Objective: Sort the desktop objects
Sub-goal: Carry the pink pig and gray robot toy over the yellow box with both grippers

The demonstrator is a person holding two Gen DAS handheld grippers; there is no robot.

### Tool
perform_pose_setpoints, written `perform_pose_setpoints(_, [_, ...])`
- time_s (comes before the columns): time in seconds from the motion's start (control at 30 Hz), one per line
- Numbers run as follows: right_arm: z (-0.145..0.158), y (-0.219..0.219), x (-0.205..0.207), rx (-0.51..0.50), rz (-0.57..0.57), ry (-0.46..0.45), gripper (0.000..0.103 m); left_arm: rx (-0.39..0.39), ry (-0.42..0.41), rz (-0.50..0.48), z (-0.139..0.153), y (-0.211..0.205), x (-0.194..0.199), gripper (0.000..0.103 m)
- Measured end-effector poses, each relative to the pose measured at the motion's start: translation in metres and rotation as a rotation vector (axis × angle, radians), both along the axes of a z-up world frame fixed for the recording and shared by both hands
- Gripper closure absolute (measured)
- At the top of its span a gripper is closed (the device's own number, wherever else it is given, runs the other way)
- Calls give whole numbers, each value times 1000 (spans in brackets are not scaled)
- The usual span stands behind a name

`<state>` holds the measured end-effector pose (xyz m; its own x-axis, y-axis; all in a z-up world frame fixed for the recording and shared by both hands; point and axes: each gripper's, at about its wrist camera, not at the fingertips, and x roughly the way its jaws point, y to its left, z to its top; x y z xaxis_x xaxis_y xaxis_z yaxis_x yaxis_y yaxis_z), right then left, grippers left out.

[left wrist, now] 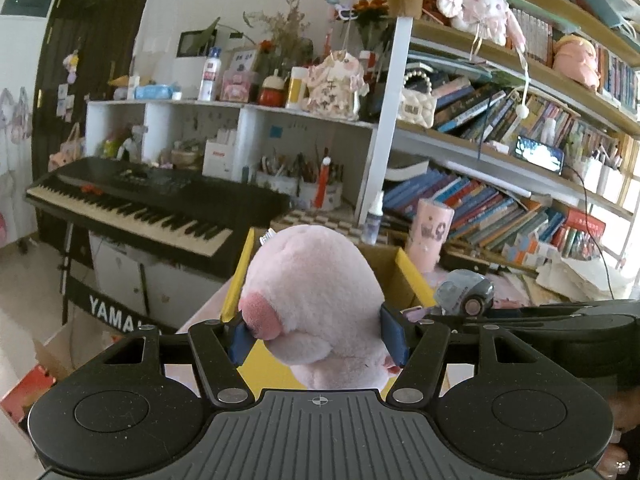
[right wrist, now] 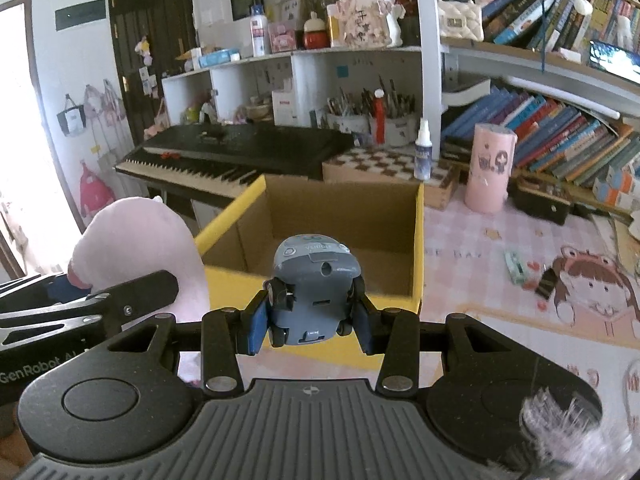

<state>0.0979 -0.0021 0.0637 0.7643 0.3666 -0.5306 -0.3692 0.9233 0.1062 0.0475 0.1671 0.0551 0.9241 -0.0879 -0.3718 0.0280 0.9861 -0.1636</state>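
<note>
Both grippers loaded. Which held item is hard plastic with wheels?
The grey toy car in the right gripper. The left gripper holds a soft pink plush toy, no wheels.

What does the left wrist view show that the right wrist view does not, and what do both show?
Only the left wrist view shows the left tongs shut on the pink plush, and the plush toys on the top shelf. Only the right wrist view shows the right tongs shut on the grey toy car, the empty inside of the box, and the cartoon desk mat. Both show the plush, car, box, keyboard and pink cup.
</note>
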Motion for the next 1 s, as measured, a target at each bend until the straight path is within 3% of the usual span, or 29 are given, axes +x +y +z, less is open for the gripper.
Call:
perform_pose_setpoints(0.47, [3, -6, 84, -1, 36, -9, 63, 60, 23, 24, -2, -15, 69, 40])
perform_pose_setpoints(1.0, [-27, 4, 160, -76, 131, 58, 63, 133, 183, 31, -32, -27, 131, 40])
